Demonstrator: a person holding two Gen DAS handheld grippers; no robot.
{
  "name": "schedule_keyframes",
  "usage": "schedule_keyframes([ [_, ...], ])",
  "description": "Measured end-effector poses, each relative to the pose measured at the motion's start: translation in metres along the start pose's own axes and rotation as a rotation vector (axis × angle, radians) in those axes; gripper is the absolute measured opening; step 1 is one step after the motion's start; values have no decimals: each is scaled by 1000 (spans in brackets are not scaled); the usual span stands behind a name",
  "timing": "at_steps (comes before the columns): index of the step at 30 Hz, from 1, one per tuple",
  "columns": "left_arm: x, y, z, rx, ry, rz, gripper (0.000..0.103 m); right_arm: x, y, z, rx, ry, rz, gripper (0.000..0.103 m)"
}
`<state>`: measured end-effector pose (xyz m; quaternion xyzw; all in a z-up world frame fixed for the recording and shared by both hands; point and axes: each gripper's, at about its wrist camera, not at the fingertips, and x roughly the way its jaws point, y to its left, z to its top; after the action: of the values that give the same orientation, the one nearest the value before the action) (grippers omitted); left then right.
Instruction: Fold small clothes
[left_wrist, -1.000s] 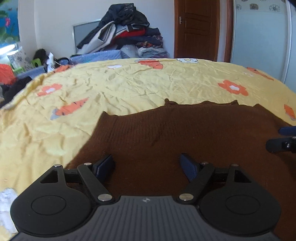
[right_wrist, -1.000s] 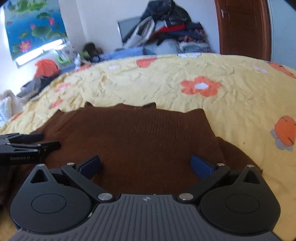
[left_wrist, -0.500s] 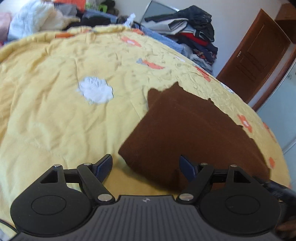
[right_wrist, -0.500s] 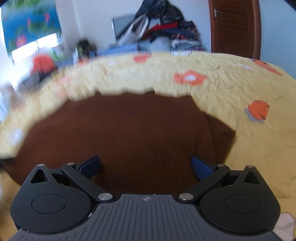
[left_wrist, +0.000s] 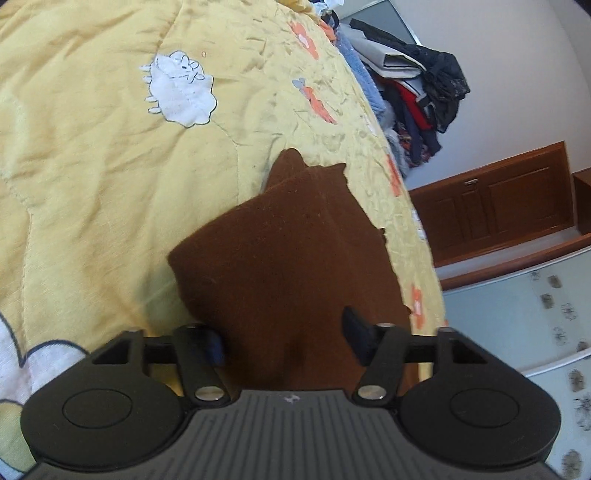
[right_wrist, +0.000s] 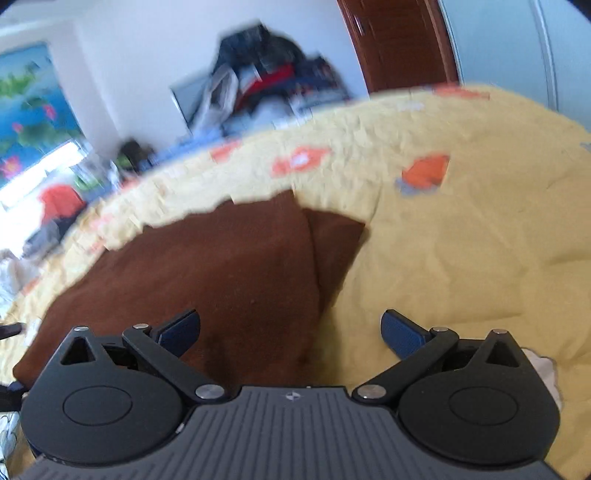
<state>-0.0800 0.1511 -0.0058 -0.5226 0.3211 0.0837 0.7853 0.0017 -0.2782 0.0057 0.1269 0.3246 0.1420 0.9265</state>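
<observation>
1. The left claw (left_wrist: 284, 332) is closing, with a bunched edge of the brown knitted garment (left_wrist: 288, 251) between its two fingers. Whether the pads already press the cloth cannot be told; the near finger is half hidden behind the fold.
2. The right claw (right_wrist: 290, 332) stands spread wide. Its left finger (right_wrist: 177, 328) lies over the garment's (right_wrist: 207, 266) near right corner and its right finger hangs over the bare yellow bedspread (right_wrist: 461, 240). Nothing is pinched.
3. The garment lies on the bed, already doubled: in the left view a top layer sits over a lower one, and in the right view a narrower flap shows beside the main panel. The right view is blurred, so finer detail is lost.
4. Judged from this, the step in hand is taking hold of the near edge at both ends for another fold.
5. The next move calls for the left claw to finish its pinch through all layers, and for the right claw to settle over the corner and close likewise.
6. Behind, a heap of clothes (left_wrist: 417, 85) sits beyond the bed, well apart.
</observation>
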Motion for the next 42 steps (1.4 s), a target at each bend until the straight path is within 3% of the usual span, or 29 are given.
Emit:
schedule_keyframes([
  [1,3,-5,0,17,-12,28,45,-2,-4,-4,7,-22,13,103],
  [3,8,-13,-1,59,-27,118,12,-3,-8,-7,32,-48,33,103],
  [6,9,-34,-6,158,-68,201,9,0,-7,-6,34,-49,41,103],
  [8,5,-68,-18,327,-135,238,8,-2,-9,-6,50,-54,61,103],
  [12,5,-155,-73,747,-218,109,8,-13,-31,-8,181,-80,144,103],
  [14,20,-186,-116,953,-178,32,8,-16,-45,-8,268,-100,197,103],
  [16,45,-197,-160,1113,-55,-29,8,-19,-54,-9,317,-134,230,103],
  [19,82,-191,-205,1239,113,-32,9,-19,-57,-9,337,-145,250,103],
  [23,90,-185,-220,1327,82,-13,9,-18,-56,-9,330,-141,246,103],
  [29,53,-183,-191,1233,101,-167,17,-15,-53,-8,307,-124,233,103],
  [31,41,-178,-183,1231,102,-221,37,-15,-53,-5,312,-99,230,103],
  [33,27,-171,-183,1238,80,-251,93,-17,-57,0,377,-58,234,103],
  [35,15,-163,-179,1231,-1,-272,97,-19,-63,7,485,-6,312,103],
  [38,11,-157,-174,1246,-19,-243,96,-20,-61,21,556,59,466,103],
  [42,13,-151,-161,1195,-16,-193,96,-10,-51,34,568,173,520,103],
])
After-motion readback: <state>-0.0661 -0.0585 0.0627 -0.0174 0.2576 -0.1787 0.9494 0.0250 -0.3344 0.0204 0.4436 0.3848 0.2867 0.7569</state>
